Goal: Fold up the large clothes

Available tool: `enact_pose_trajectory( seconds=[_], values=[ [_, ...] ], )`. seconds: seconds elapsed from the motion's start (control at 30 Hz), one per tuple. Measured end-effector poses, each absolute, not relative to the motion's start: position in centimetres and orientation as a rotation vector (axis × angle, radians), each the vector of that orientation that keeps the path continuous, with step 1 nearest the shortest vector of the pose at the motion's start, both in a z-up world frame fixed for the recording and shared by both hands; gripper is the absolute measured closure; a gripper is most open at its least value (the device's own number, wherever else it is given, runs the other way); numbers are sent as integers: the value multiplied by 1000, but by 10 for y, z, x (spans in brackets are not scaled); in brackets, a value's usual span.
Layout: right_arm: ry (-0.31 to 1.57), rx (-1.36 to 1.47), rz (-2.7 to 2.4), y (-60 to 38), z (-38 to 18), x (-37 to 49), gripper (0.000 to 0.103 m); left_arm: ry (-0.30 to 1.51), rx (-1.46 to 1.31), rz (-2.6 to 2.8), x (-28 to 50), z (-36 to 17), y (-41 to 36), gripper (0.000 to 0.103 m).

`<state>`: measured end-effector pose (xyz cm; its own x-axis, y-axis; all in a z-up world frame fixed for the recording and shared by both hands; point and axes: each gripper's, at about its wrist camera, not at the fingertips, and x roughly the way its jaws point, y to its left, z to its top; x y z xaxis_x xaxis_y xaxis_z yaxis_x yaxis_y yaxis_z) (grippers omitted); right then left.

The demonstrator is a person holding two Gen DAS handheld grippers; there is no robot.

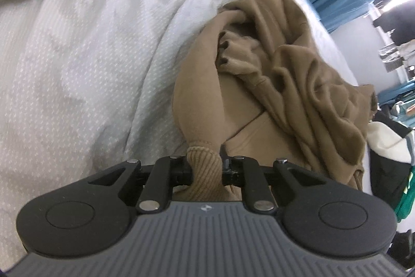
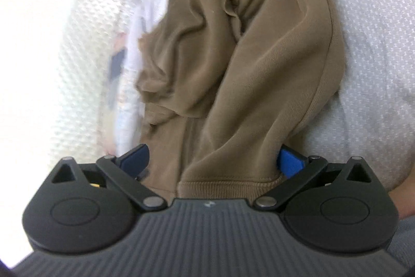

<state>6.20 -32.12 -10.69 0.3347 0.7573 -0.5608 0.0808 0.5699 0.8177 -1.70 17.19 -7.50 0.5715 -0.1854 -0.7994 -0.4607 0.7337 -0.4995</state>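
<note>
Ribbed cuff fabric [image 1: 205,168] is being pinched by the left tool [image 1: 205,170], whose jaws are standing narrow around it. From there the brown sweatshirt [image 1: 272,74] is stretching away toward one o'clock, crumpled on the white bed cover [image 1: 77,56]. Its long axis is being kept along that line. The right tool [image 2: 212,160] is being held wide, with the ribbed hem [image 2: 228,188] lying between its blue pads [image 2: 290,163], not yet gripped, so a closing there is probably being prepared.
</note>
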Motion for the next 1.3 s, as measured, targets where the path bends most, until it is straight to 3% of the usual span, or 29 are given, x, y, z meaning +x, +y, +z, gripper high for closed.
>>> enact_pose_trajectory(
  seconds=[0.33, 0.57, 0.6, 0.63, 0.7, 0.83, 0.97, 1.07, 1.1, 1.13, 1.3],
  values=[
    [1460, 472, 259, -274, -134, 77, 0, 1067, -719, 221, -4, -86, 171, 84],
    [1439, 490, 324, -265, -137, 84, 1, 1122, -771, 250, 3, -103, 181, 73],
    [1395, 547, 382, -270, -132, 81, 11, 1128, -775, 246, 5, -104, 182, 71],
    [1345, 609, 429, -276, -127, 78, 28, 1133, -778, 243, 5, -106, 182, 71],
    [1263, 727, 513, -286, -120, 73, 37, 1135, -782, 243, 4, -108, 184, 70],
    [1231, 781, 570, -287, -117, 70, 38, 1156, -781, 234, 5, -109, 183, 63],
    [1388, 597, 468, -261, -137, 83, 38, 1156, -773, 217, 10, -112, 179, 61],
    [1398, 448, 413, -234, -141, 87, 47, 1124, -758, 213, 6, -107, 175, 76],
    [1378, 421, 405, -230, -138, 85, 55, 1111, -749, 211, 5, -104, 172, 80],
    [1352, 417, 401, -229, -133, 84, 64, 1096, -733, 211, 4, -99, 169, 82],
    [1197, 554, 494, -252, -104, 74, 77, 952, -723, 161, -10, -70, 160, 87]
  ],
)
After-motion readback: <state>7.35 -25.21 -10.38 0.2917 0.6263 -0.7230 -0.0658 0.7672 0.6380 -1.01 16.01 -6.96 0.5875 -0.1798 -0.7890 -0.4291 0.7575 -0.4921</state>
